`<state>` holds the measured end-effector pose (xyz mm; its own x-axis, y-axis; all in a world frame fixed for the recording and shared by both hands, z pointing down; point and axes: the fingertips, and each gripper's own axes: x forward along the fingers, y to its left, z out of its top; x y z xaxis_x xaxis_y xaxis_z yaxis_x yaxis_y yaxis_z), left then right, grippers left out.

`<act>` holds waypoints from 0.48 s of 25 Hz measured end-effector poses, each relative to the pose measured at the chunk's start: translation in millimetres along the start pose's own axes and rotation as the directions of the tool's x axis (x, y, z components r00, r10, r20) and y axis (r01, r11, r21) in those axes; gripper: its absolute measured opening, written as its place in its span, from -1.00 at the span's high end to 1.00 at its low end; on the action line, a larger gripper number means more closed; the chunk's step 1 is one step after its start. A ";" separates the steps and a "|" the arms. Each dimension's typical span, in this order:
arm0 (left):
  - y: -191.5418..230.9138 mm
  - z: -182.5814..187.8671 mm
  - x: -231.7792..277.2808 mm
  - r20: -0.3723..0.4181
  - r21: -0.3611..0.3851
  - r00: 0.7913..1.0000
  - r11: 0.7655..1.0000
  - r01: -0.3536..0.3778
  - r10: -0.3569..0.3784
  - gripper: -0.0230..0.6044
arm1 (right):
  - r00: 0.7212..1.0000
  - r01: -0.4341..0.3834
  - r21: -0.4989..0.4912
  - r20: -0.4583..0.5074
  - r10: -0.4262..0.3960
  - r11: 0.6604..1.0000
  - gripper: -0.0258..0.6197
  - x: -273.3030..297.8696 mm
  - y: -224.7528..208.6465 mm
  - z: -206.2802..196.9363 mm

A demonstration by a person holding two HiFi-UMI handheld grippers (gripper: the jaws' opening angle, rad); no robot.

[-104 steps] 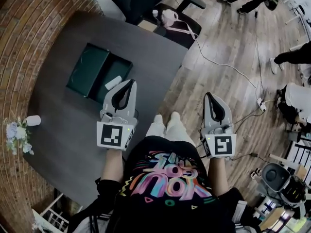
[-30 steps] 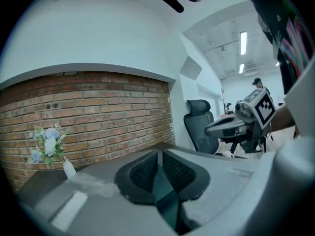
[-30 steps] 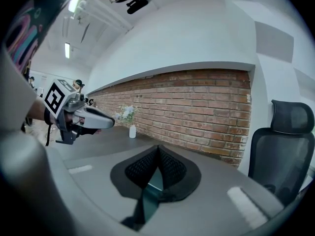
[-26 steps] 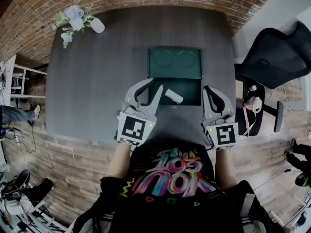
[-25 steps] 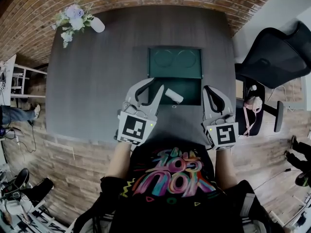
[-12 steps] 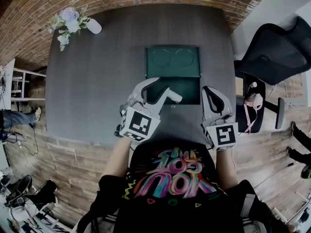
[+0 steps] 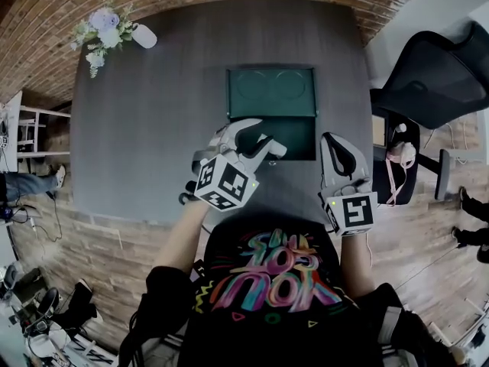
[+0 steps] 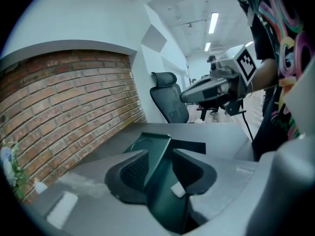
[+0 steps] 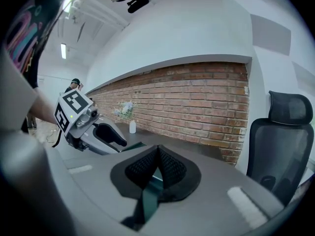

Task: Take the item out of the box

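Note:
A dark green box [image 7: 294, 138] lies open on the grey table [image 7: 153, 128], its lid [image 7: 271, 90] folded flat at the far side. A small white item [image 7: 276, 151] lies in the box's near left part. My left gripper [image 7: 258, 138] reaches into that corner, rolled to one side, and its jaws have just been opening. In the left gripper view the left gripper [image 8: 161, 154] is open, straddling the box's wall [image 8: 160, 166], with the white item [image 8: 178, 191] low beside the right jaw, untouched. My right gripper [image 7: 330, 138] hovers right of the box, and its tips [image 9: 157, 149] meet on nothing.
A white vase with flowers [image 7: 107, 33] stands at the table's far left corner. A black office chair [image 7: 435, 75] is off the table's right side. A brick wall [image 9: 197, 102] runs behind the table. The table's near edge lies just below both grippers.
My left gripper has dipped forward and down into the box's near left corner, rolled sideways, and its jaws stand wider apart. The right gripper has kept still.

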<state>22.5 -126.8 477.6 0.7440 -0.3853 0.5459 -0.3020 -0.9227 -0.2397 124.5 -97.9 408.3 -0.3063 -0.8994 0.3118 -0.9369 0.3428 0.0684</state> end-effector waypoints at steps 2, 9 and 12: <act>-2.6 -5.3 6.1 -0.029 0.039 0.999 0.999 0.017 -0.016 0.48 | 1.000 0.000 0.004 -0.006 0.000 1.000 0.92 0.0 0.4 -1.3; -18.9 -26.8 23.1 -0.152 0.204 0.983 0.970 0.134 -0.103 0.42 | 1.000 0.000 0.000 0.017 0.000 1.000 0.92 -0.5 -1.9 -2.4; -23.8 -35.9 28.8 -0.204 0.265 0.970 0.947 0.183 -0.130 0.41 | 1.000 0.004 -0.003 0.028 -0.004 1.000 0.92 0.5 -3.8 -1.1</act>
<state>29.7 -116.4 527.8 0.6398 -0.2563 0.7245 0.0078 -0.9405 -0.3396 128.1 -99.3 409.3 -0.3073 -0.9080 0.2850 -0.9376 0.3400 0.0723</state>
